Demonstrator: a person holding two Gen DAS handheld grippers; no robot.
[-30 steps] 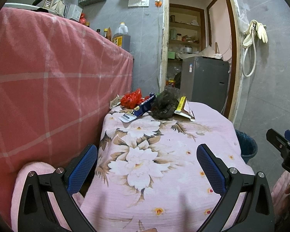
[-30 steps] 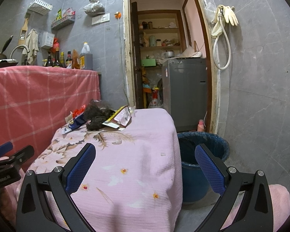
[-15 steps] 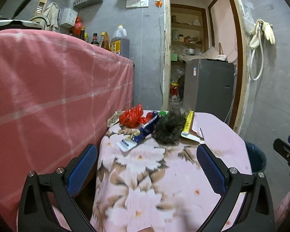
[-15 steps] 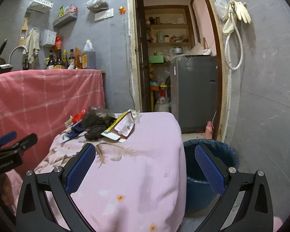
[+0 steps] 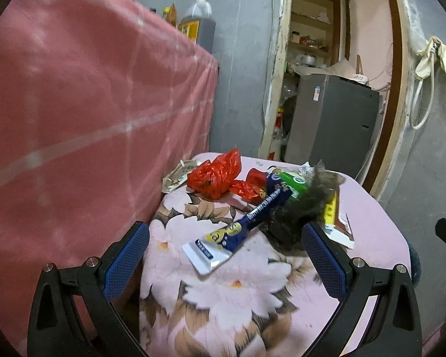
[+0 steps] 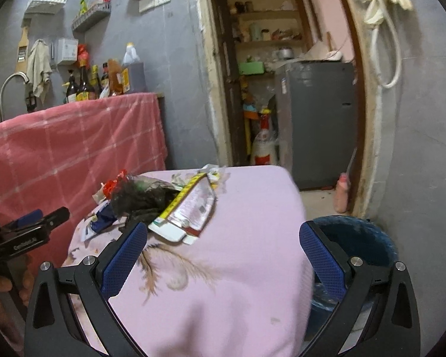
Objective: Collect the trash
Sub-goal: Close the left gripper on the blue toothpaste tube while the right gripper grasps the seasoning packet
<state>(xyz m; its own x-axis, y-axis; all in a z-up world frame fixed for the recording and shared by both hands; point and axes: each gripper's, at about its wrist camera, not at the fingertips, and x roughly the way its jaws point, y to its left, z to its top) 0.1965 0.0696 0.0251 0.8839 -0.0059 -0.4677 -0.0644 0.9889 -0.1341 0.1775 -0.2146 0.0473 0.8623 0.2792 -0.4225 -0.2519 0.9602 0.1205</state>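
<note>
The trash lies heaped at the far end of the floral-clothed table (image 5: 223, 303): a blue sachet wrapper (image 5: 238, 233) nearest, a crumpled red plastic bag (image 5: 215, 175) behind it, a dark fuzzy clump (image 5: 297, 211) in the middle, and a flat yellow-edged packet (image 6: 187, 211) on the right, all overlapping or touching. The left gripper (image 5: 224, 258) hangs just short of the blue wrapper with its jaws wide apart and empty; the right gripper (image 6: 223, 255) is likewise spread and holding nothing, near the flat packet. The blue bin (image 6: 359, 238) stands on the floor beside the table's right edge. Because the pieces are tangled, closing on one could drag its neighbours off the edge and onto the floor. The thin wrapper and packet lie flat on soft cloth, so the pads might pinch fabric instead. The clump looks loose, though blur makes this uncertain, and could shed bits in transit.
</note>
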